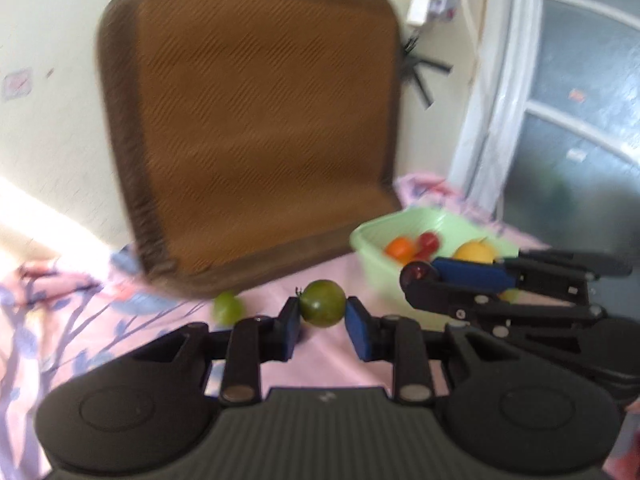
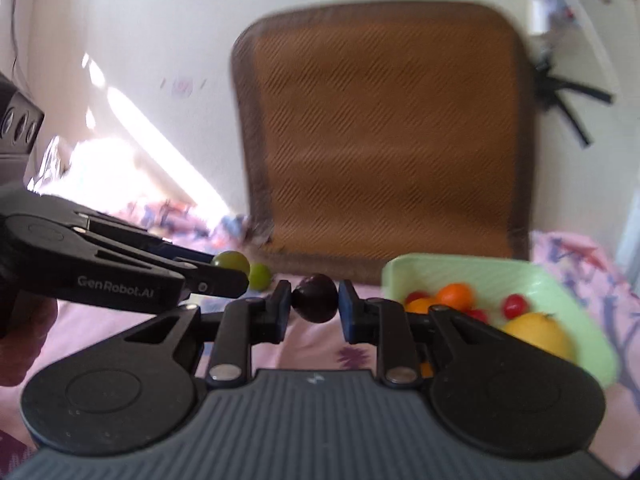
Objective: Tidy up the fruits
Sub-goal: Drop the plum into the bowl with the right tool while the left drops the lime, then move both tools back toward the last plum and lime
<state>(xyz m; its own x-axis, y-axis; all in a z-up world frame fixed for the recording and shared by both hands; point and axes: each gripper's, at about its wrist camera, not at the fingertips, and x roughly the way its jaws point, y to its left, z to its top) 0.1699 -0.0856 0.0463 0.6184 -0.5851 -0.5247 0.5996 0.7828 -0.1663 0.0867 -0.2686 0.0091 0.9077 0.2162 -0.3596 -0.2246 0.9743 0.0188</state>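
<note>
My left gripper (image 1: 322, 312) is shut on a green tomato (image 1: 322, 302), held above the pink floral cloth (image 1: 120, 344). My right gripper (image 2: 314, 302) is shut on a dark purple fruit (image 2: 314, 298); it also shows in the left wrist view (image 1: 418, 274), over the near rim of the pale green bowl (image 1: 370, 236). The bowl (image 2: 404, 270) holds an orange fruit (image 2: 455, 295), red cherry tomatoes (image 2: 514, 306) and a yellow fruit (image 2: 538, 334). A small green fruit (image 1: 228, 308) lies on the cloth left of my left gripper. The left gripper (image 2: 230, 268) appears in the right wrist view with the green tomato (image 2: 232, 261).
A brown woven seat cushion (image 1: 256, 120) leans against the wall behind the fruits. A second small green fruit (image 2: 260, 277) lies at its foot. A glass door (image 1: 580, 120) stands at the right. Sunlight falls on the cloth at the left.
</note>
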